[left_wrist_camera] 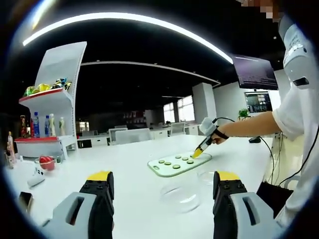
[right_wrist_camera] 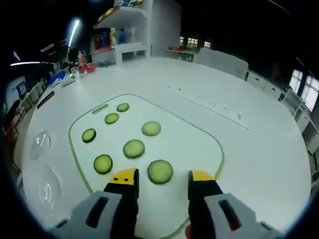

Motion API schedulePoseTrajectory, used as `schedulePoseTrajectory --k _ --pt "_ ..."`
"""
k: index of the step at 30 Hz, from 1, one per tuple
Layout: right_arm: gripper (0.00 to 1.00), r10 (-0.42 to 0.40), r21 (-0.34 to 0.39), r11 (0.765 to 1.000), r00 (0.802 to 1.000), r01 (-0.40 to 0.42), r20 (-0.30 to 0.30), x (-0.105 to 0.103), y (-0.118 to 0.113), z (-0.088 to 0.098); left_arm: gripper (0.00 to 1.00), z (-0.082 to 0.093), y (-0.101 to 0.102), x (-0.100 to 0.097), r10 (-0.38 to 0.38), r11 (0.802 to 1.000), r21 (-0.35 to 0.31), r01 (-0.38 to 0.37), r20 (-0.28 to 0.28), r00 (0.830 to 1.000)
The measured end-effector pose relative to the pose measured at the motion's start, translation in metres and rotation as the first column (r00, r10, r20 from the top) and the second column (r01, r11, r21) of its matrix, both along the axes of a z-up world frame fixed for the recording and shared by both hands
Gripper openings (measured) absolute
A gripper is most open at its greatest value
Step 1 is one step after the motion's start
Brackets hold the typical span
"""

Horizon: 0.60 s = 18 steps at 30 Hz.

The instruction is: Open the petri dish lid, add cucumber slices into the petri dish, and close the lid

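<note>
The right gripper [right_wrist_camera: 158, 180] hangs low over the cutting board [right_wrist_camera: 199, 149], with its two yellow-tipped jaws apart and nothing between them; one cucumber slice [right_wrist_camera: 160, 171] lies on the board right between the jaw tips, so I think this is the slice it wants to pick up next. Six more slices lie farther ahead on the board, spread out so none touch; that leaves room for a jaw on each side of a slice.

The left gripper [left_wrist_camera: 163, 180] waits back from the board, jaws wide apart and holding nothing; just ahead of it, between its jaws, lies a clear round piece, the petri dish [left_wrist_camera: 180, 197], on the white table [left_wrist_camera: 124, 164]. A second clear round piece [left_wrist_camera: 207, 175] lies a bit farther off toward the right jaw; I cannot tell which is the lid and which is the dish. The two lie apart, so the dish looks open already and ready for slices.

The slices are flat, round, green and look wet; the board is pale, flat, with soft round corners and a green edge; the dish pieces are thin, smooth and see-through, so they are hard to spot.
</note>
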State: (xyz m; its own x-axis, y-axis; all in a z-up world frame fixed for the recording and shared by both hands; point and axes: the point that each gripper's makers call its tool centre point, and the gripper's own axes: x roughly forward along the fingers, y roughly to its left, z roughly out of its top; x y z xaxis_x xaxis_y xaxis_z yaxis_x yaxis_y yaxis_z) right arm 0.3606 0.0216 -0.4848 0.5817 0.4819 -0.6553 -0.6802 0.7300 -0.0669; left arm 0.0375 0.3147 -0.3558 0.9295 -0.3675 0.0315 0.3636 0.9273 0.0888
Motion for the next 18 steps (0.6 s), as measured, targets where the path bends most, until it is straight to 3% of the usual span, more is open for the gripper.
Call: schedulePoseTrajectory --k 18 --pt "0.28 -0.009 0.010 1.000 1.000 0.009 -0.006 0.0040 -0.0019 -0.0019 0.81 0.0007 0.0037 0.0014 0.008 1.000 -0.011 -0.008 0.007 1.000"
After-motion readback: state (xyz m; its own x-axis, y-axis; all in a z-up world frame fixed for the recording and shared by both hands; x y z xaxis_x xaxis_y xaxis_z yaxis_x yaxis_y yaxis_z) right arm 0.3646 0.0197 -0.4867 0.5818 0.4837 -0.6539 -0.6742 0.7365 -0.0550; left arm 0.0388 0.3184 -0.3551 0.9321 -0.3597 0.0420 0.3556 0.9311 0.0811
